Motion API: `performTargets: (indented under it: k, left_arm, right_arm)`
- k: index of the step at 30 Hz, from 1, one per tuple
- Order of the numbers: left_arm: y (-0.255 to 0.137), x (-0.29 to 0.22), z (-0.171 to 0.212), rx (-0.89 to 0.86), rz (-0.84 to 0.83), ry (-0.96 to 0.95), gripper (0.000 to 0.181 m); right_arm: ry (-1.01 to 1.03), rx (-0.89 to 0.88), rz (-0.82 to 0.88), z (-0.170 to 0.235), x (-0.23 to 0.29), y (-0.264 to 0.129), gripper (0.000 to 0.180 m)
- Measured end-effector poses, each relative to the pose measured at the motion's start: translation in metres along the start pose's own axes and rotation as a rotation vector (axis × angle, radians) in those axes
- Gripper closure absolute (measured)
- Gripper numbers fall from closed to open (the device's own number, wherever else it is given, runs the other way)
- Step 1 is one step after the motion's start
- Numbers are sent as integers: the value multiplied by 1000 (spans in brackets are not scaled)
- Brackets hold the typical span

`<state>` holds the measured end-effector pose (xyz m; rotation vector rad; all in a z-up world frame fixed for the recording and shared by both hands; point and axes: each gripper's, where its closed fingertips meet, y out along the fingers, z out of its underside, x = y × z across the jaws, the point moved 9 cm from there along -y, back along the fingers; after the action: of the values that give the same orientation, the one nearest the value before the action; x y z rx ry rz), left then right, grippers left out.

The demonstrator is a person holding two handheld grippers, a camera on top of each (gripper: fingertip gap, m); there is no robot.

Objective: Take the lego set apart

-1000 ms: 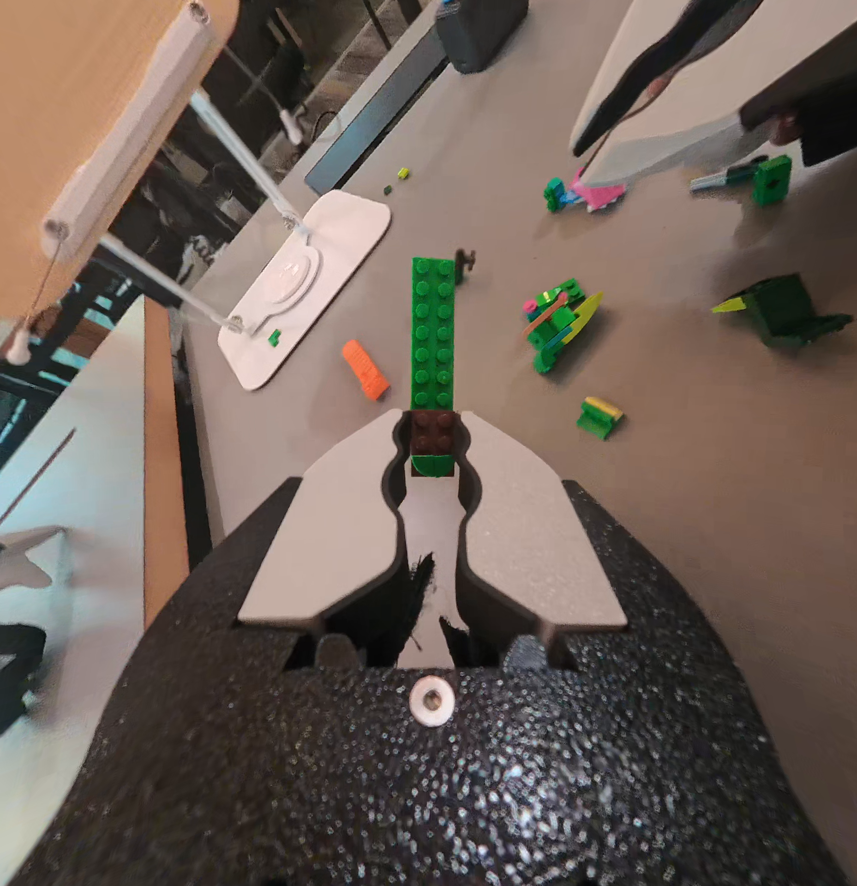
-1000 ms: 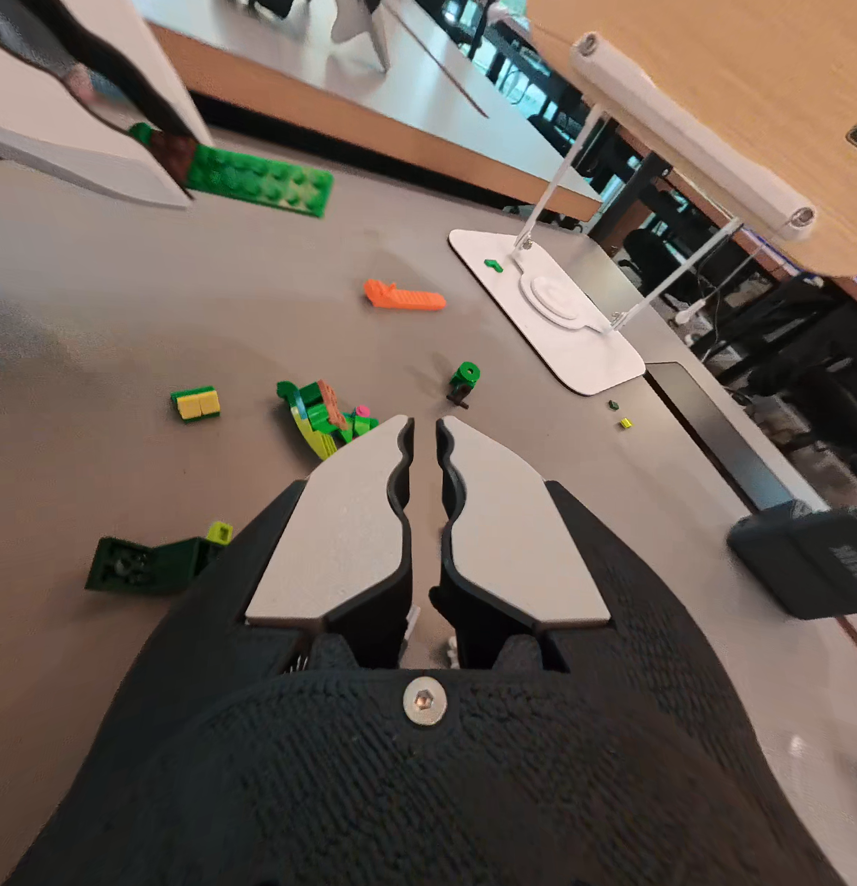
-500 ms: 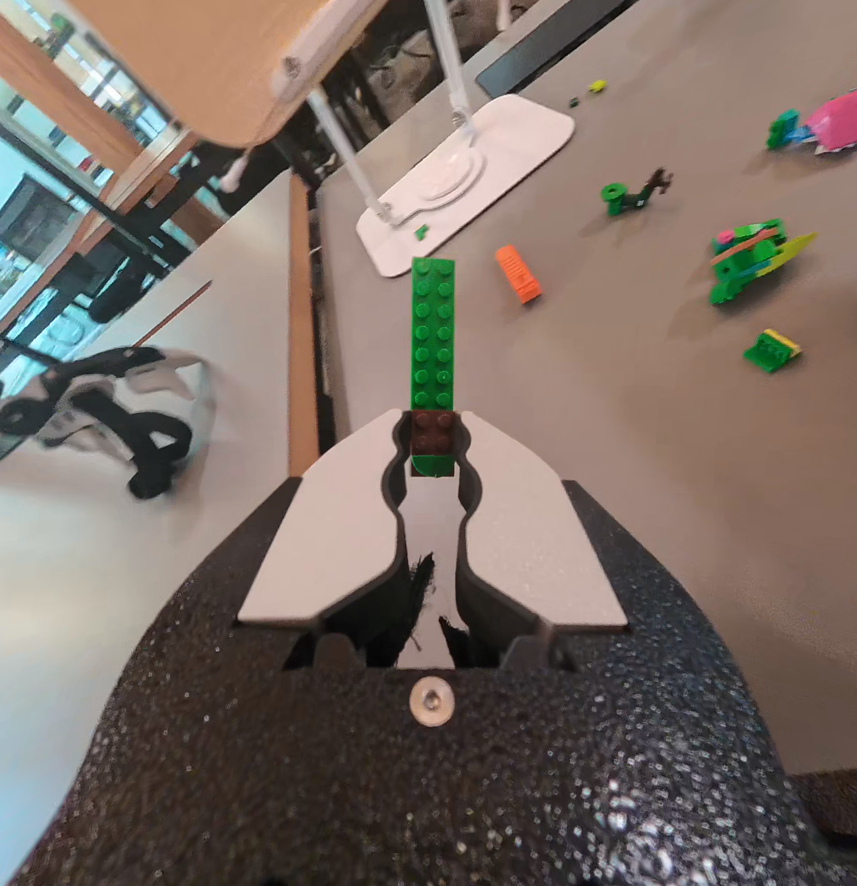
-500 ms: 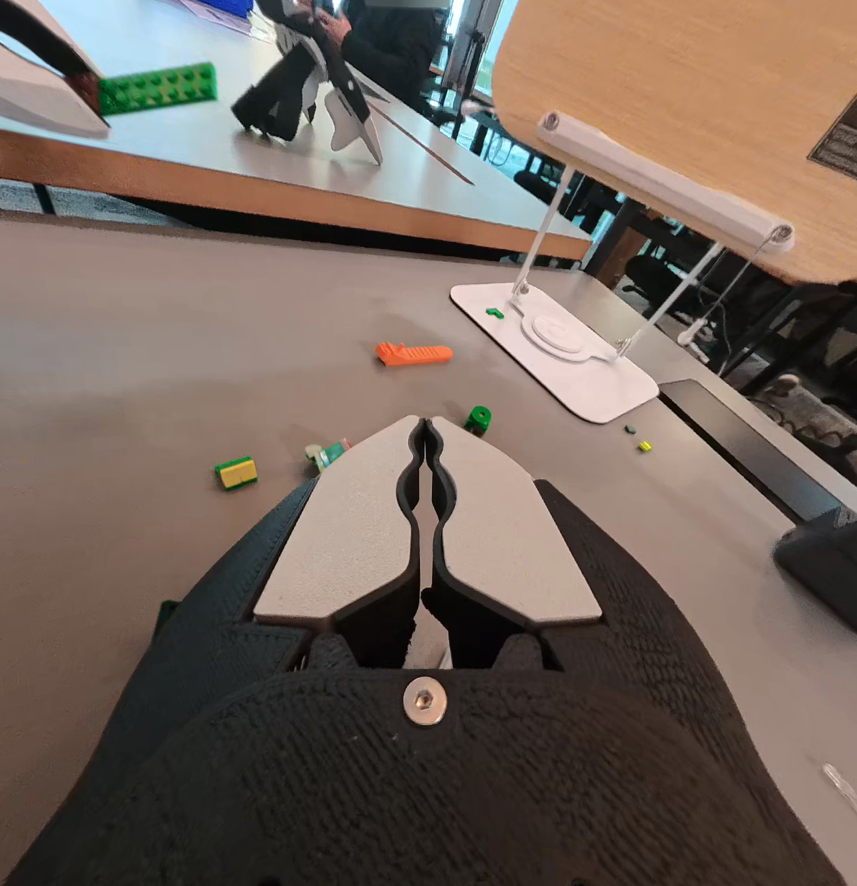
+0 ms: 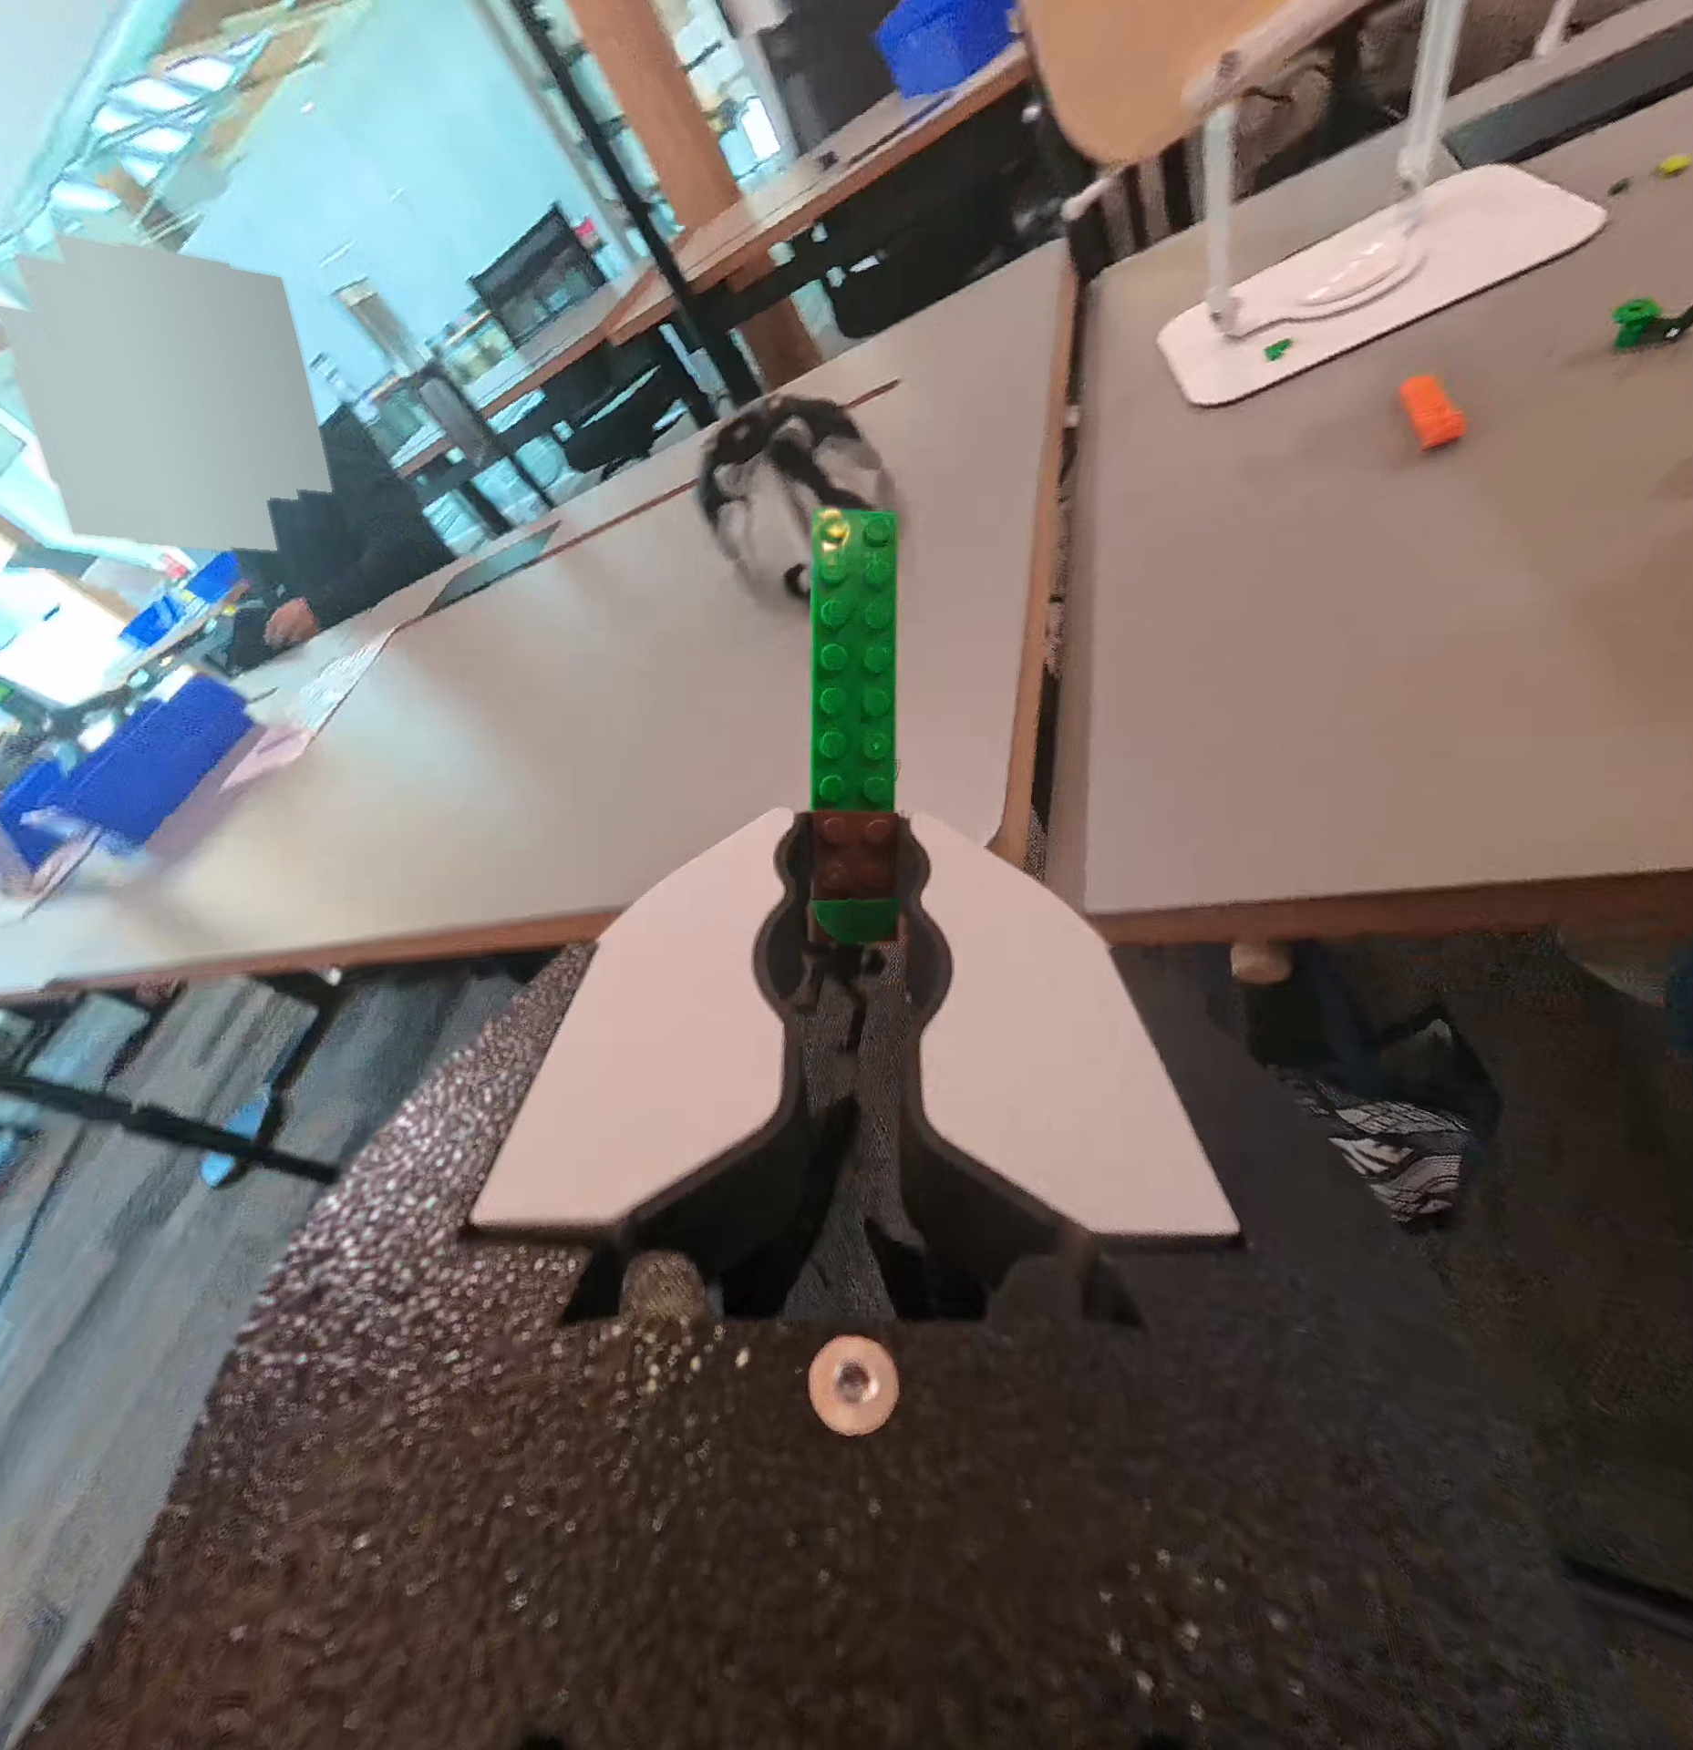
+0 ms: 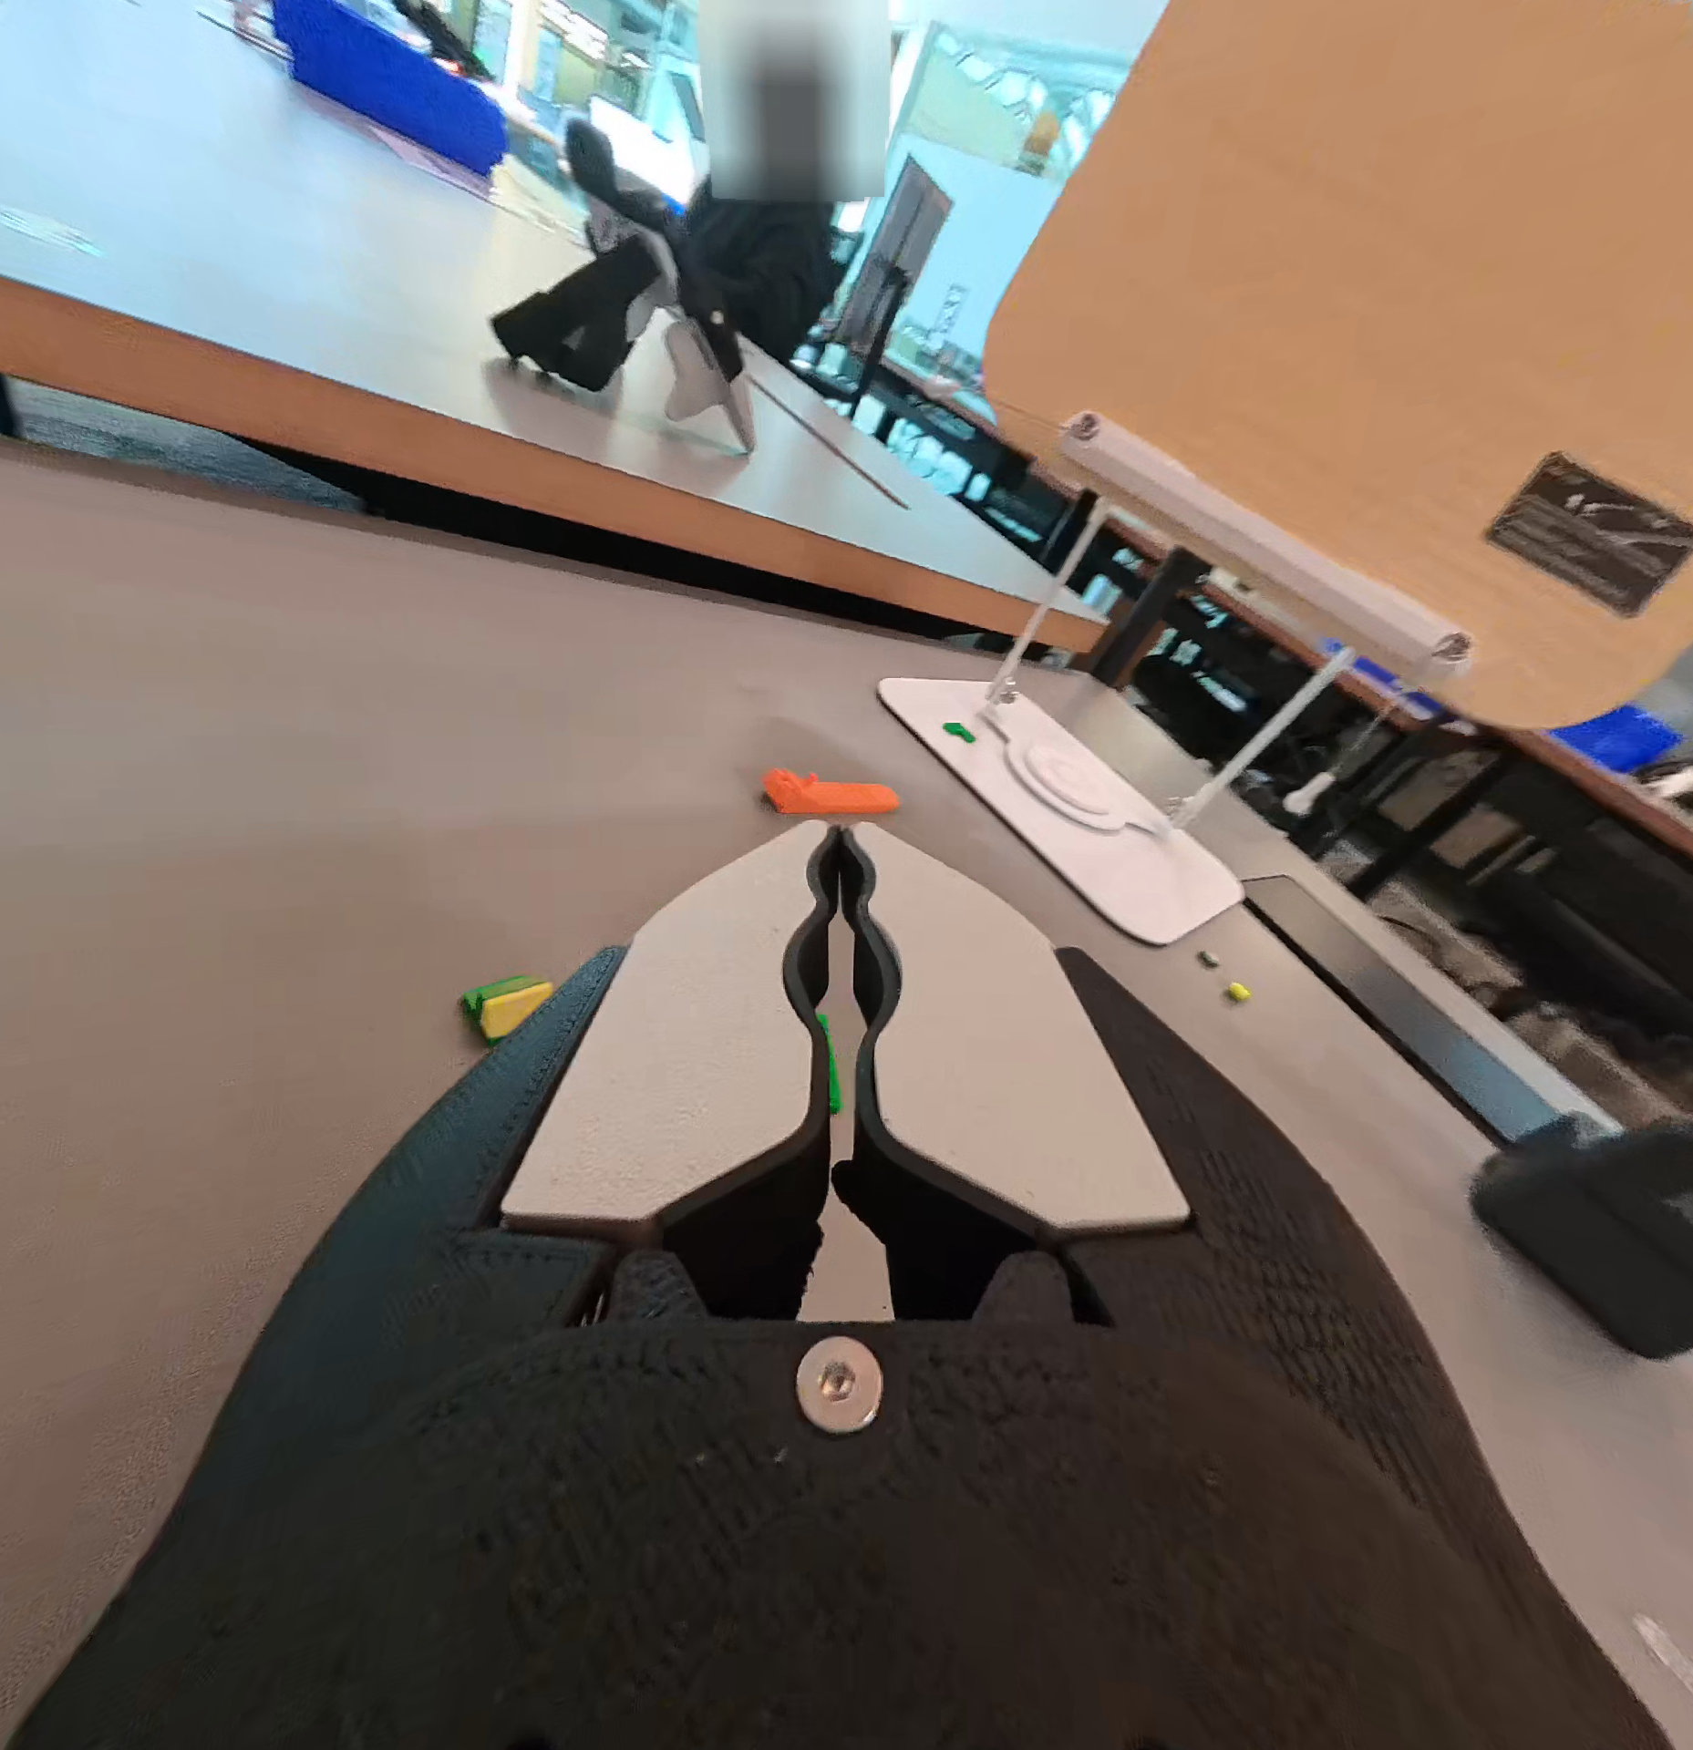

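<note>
My left gripper (image 5: 856, 824) is shut on the near end of a long green plate (image 5: 856, 663). A brown brick (image 5: 856, 857) sits on that end, between the jaws. The plate points forward, held in the air off the table's left edge. My right gripper (image 6: 837, 833) is shut with its tips touching, low over the grey table (image 6: 350, 758). A green sliver (image 6: 831, 1061) shows in the gap behind the tips; I cannot tell whether it is held. An orange brick separator (image 6: 828, 791) lies just beyond the tips. A green and yellow piece (image 6: 506, 1006) lies to the left.
A white stand base (image 6: 1060, 795) with a small green piece (image 6: 958, 731) carries a wooden board (image 6: 1392, 331) at the right. A black object (image 6: 1600, 1231) sits far right. In the left wrist view the orange separator (image 5: 1434, 409), the base (image 5: 1373, 284) and a neighbouring table (image 5: 634, 663) show.
My left gripper has swung left, off the table's side, still holding the green plate. My right gripper has closed fully and moved lower and forward, towards the orange separator.
</note>
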<state>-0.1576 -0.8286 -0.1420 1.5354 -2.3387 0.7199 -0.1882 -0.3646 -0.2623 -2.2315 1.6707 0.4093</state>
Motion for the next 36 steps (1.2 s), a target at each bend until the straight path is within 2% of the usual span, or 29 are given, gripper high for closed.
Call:
performTargets:
  k: [4, 7, 13, 17, 22, 28, 36]
  left_arm:
    - [-55, 13, 42, 14, -90, -71, 164]
    - [-79, 16, 74, 39, -138, -88, 164]
    - [-95, 22, 131, 78, -146, -150, 164]
    - [-90, 21, 149, 83, -141, -165, 164]
    - [-74, 7, 140, 52, -91, -153, 164]
    - [-48, -16, 97, -18, -15, -109, 161]
    - [32, -72, 18, -174, 135, 4, 164]
  right_arm:
    - [-96, -37, 118, 5, 9, 2, 180]
    - [-246, -59, 190, 5, 17, 3, 180]
    - [-423, -58, 249, 4, 28, 6, 180]
    - [-494, -60, 221, 4, 36, 7, 180]
    - [-485, -109, 178, -1, 40, 0, 180]
    - [-429, -107, 116, -13, 41, -5, 180]
    - [-476, -59, 50, -31, 50, -11, 180]
